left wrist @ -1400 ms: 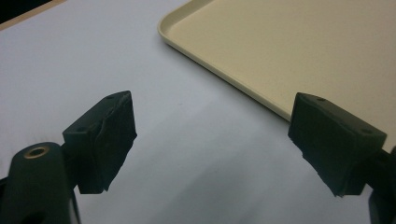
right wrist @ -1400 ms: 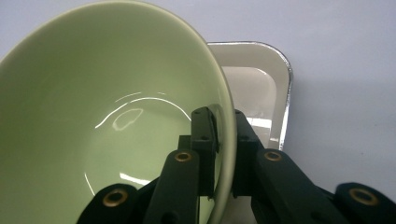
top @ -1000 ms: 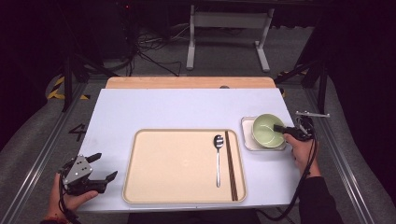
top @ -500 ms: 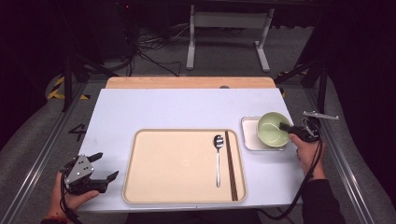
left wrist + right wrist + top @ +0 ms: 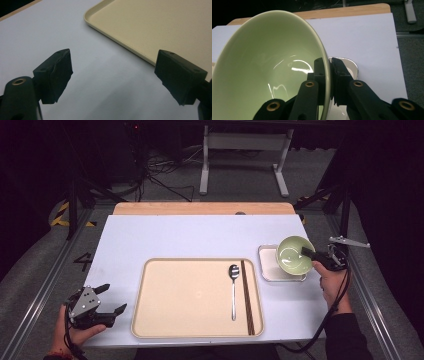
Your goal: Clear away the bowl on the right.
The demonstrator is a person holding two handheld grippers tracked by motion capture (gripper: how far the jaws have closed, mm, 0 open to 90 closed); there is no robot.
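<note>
- Right gripper (image 5: 309, 253), right of frame: jaws pinch the glossy green bowl's (image 5: 295, 256) rim, tilted over the white square dish (image 5: 270, 265).
- Left gripper (image 5: 107, 298), lower left: jaws wide, empty, above the matte worktop (image 5: 175, 237).

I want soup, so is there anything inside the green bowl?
No, the green bowl is bare and shiny inside, and the right tool pinches its rim.
</note>
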